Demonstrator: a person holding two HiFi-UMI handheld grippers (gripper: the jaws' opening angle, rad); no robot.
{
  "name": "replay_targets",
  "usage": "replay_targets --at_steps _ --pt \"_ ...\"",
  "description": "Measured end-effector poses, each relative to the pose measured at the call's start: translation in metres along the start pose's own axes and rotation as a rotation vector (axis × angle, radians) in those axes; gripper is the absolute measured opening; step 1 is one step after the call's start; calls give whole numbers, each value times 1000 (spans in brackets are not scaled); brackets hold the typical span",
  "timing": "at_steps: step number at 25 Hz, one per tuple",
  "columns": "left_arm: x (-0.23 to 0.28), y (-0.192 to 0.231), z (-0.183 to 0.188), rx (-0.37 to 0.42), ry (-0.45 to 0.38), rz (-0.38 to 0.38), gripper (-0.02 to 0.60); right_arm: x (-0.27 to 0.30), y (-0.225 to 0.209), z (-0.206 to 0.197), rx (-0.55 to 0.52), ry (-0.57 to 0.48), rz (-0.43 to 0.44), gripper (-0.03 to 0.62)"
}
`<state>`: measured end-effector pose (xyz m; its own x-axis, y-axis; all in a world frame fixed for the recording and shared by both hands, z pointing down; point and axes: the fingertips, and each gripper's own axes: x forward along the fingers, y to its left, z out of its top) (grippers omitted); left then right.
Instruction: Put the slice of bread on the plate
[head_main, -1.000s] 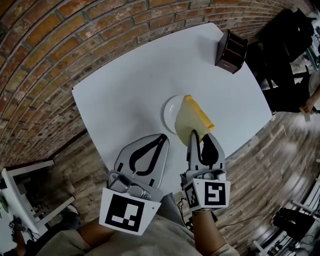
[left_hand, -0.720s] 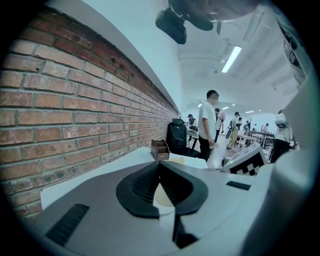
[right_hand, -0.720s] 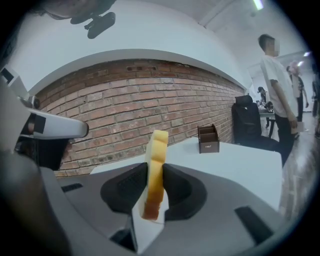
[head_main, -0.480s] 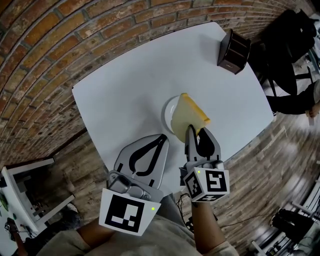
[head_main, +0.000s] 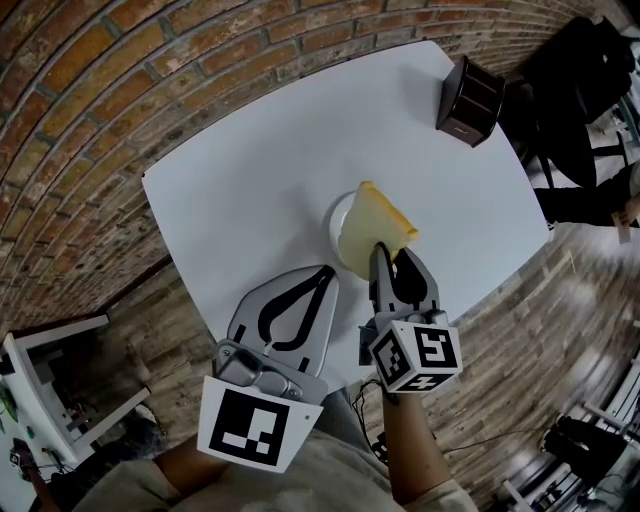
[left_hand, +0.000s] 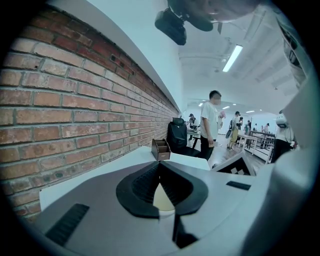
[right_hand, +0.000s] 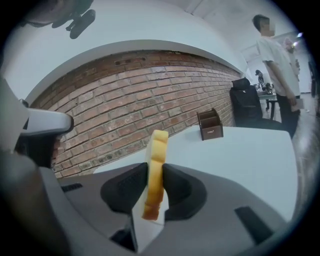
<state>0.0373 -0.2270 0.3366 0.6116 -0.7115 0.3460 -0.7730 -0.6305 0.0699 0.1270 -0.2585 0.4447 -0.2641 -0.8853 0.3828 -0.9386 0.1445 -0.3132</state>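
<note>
A pale yellow slice of bread (head_main: 372, 230) with a darker crust stands on edge, tilted, over the small white plate (head_main: 337, 217) in the middle of the white table (head_main: 250, 160). My right gripper (head_main: 392, 259) is shut on the slice's near edge; in the right gripper view the slice (right_hand: 155, 172) sits pinched between both pads. The plate is mostly hidden behind the bread. My left gripper (head_main: 326, 272) hangs at the table's near edge, left of the right one, its jaws closed together with nothing in them, as the left gripper view (left_hand: 159, 177) also shows.
A dark wooden holder box (head_main: 468, 100) stands at the table's far right corner. A brick wall (head_main: 70, 120) runs along the table's far side. People stand and sit beyond the table to the right (left_hand: 210, 120). Wooden floor (head_main: 520, 330) lies below.
My right gripper has sunk toward the plate with the bread and rolled a little, so the slice now hangs lower over the plate. The left gripper has stayed still.
</note>
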Motion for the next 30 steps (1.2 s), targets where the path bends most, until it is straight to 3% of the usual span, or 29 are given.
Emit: replay_targets --at_steps 20,30 --pt "2 5 -5 -1 13 2 9 16 -17 -17 179 45 15 103" --pt "3 11 -4 -8 16 7 9 31 -29 -24 289 119 23 118"
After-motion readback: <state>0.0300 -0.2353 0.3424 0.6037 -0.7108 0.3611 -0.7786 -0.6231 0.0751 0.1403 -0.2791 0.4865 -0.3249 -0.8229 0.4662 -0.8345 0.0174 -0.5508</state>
